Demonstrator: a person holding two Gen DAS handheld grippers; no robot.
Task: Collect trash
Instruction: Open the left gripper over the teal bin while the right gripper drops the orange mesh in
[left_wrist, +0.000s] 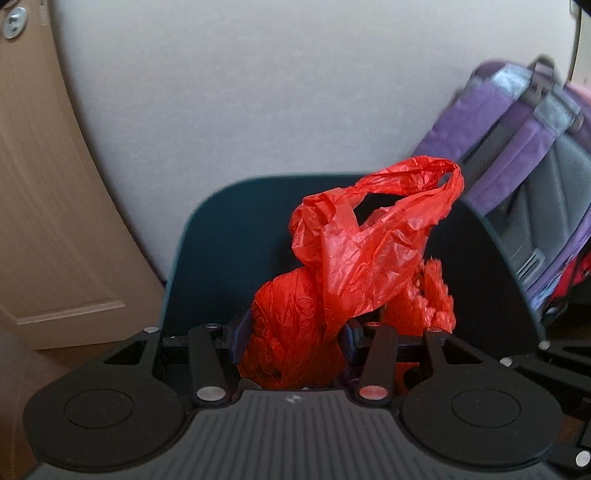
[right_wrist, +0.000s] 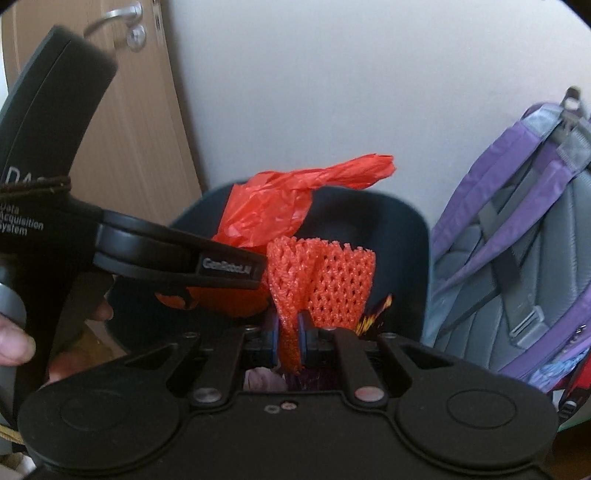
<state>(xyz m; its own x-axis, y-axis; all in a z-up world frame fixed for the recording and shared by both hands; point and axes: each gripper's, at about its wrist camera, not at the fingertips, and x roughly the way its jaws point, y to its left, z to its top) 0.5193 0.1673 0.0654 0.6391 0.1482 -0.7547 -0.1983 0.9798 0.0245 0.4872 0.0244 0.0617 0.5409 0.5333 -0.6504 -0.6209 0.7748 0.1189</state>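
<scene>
Over a dark bin (right_wrist: 399, 236): left gripper (left_wrist: 291, 332), marked "GenRobot.AI" and "Data Acquisition System", clamps a red bag (left_wrist: 354, 251); right gripper (right_wrist: 286, 334), nearly closed, pinches orange netting (right_wrist: 325, 280); purple backpack (right_wrist: 517, 251) beside.

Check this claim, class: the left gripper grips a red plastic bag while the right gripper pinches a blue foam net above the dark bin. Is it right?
Not quite. In the right wrist view, the foam net in the right gripper is orange-red, not blue. The left gripper does grip the red plastic bag, above the dark bin.
</scene>
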